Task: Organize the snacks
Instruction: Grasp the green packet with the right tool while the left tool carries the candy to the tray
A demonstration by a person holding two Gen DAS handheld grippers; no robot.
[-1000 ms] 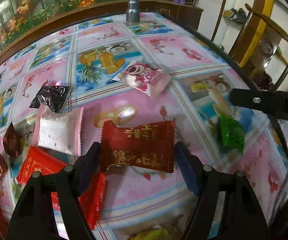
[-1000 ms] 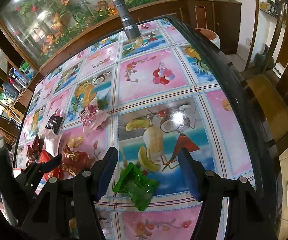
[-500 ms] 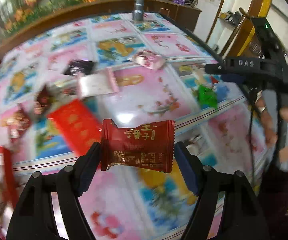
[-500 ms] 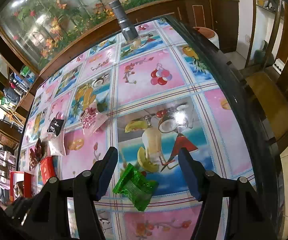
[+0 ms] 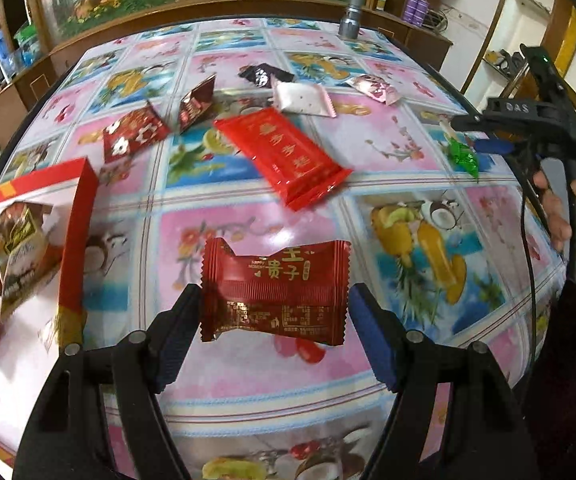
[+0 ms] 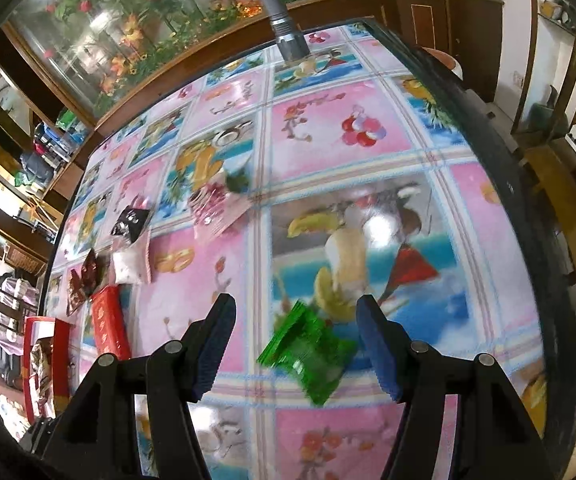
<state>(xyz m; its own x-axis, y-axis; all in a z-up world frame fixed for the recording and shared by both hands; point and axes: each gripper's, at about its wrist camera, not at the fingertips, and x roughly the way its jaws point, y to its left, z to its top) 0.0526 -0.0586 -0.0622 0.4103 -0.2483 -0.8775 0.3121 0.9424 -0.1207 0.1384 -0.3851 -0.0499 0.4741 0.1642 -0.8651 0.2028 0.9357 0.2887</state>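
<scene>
The left gripper [image 5: 274, 316] grasps a dark red snack packet [image 5: 275, 289] above the table [image 5: 248, 376], right of the red box [image 5: 78, 236], while the right gripper [image 6: 295, 326] straddles a green candy packet [image 6: 309, 354], grip uncertain.

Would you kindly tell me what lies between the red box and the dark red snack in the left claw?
Only bare tablecloth separates the red box from the dark red snack, as the left wrist view shows.
</scene>
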